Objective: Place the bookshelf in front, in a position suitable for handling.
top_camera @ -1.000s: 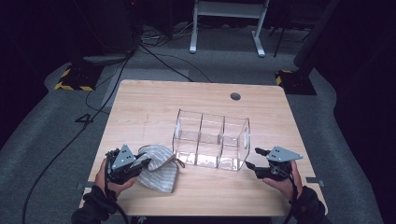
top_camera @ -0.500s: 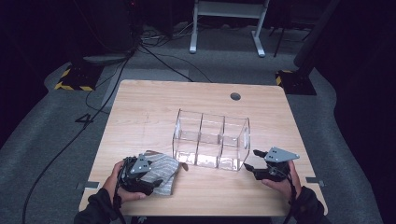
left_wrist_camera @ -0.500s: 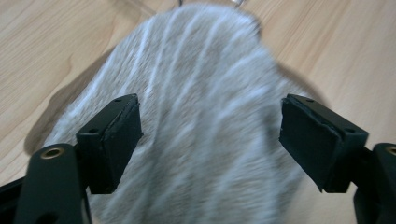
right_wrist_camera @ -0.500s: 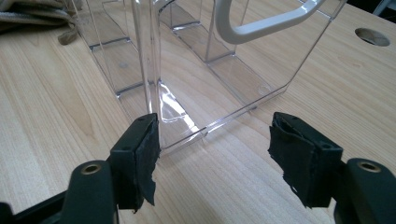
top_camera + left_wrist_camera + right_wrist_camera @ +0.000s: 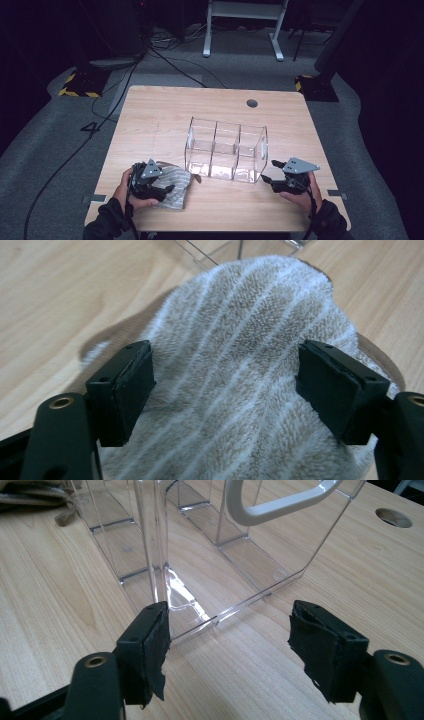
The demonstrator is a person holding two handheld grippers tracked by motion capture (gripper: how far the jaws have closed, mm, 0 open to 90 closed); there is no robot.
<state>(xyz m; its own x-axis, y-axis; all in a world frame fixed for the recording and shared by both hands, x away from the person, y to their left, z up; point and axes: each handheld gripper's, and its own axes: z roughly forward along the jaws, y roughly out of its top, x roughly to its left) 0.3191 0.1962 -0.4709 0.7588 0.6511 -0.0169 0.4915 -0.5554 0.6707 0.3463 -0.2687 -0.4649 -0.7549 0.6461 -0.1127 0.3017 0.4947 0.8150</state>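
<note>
Since the earlier frames, the left gripper (image 5: 161, 191) has been brought down over the striped towel (image 5: 175, 186), its jaws spread wide on either side of the folded cloth at the table's (image 5: 165, 120) near edge. Beside the clear organizer (image 5: 226, 149), the right gripper (image 5: 270, 179) is held level, jaws apart. Contact between the left pads (image 5: 125, 390) and the towel cannot be judged with certainty, and the towel's near end is cut off.
</note>
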